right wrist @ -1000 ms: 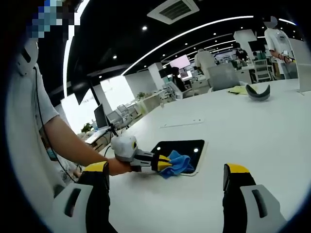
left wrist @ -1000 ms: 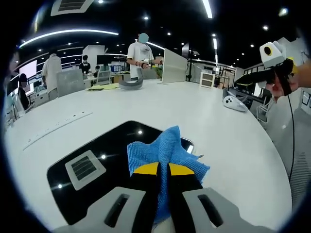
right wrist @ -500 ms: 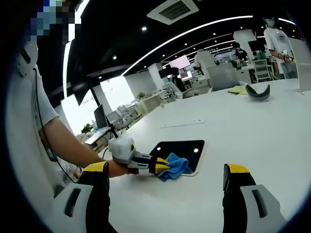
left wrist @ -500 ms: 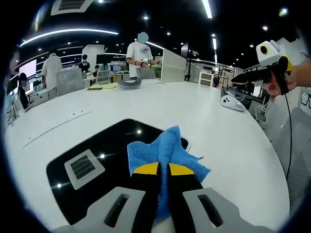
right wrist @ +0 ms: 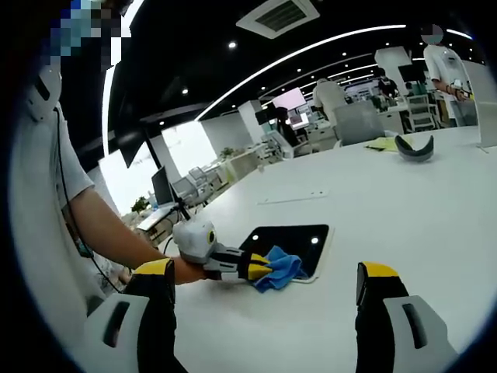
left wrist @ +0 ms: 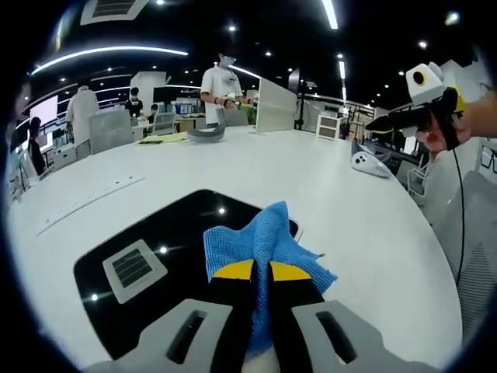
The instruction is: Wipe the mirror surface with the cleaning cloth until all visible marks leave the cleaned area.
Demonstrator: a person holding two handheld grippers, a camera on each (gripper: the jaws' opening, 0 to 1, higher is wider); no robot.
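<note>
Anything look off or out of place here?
Nothing stands out. The left gripper holds the blue cloth at the near right corner of the mirror, which lies flat on the white table. The right gripper hangs open above the table.

Blue cloth (left wrist: 264, 241), black mirror (left wrist: 163, 249), white table (left wrist: 311, 171)

Left gripper view close over mirror (left wrist: 155, 249); right gripper view farther back, facing same mirror.

white table (left wrist: 256, 167), grey curved object (left wrist: 208, 134), people behind.
</note>
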